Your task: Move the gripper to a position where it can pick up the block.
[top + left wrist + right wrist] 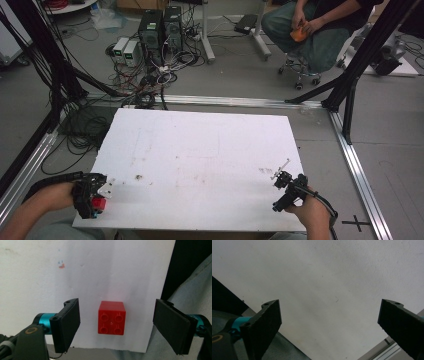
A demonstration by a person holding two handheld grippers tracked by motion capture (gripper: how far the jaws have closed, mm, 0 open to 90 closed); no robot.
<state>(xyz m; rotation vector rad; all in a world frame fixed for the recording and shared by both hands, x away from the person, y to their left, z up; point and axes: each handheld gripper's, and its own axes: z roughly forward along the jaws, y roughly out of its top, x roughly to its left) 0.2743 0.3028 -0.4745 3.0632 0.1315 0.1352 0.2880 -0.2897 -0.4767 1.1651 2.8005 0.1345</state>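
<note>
1. The place looks like a robotics or research lab, not a home.
2. A black metal frame (367, 47) and aluminium rails (360, 172) surround the white tabletop (200, 150).
3. Computer towers (161, 27) stand on the grey floor (240, 75) among many tangled cables (150, 75).
4. A seated person (315, 25) waits on a rolling stool (300, 70).

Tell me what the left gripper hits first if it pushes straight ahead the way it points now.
Most likely the red brick: it sits on the white table between the open left gripper's fingers, untouched, and beyond it lies bare tabletop. Depth is hard to judge.
</note>
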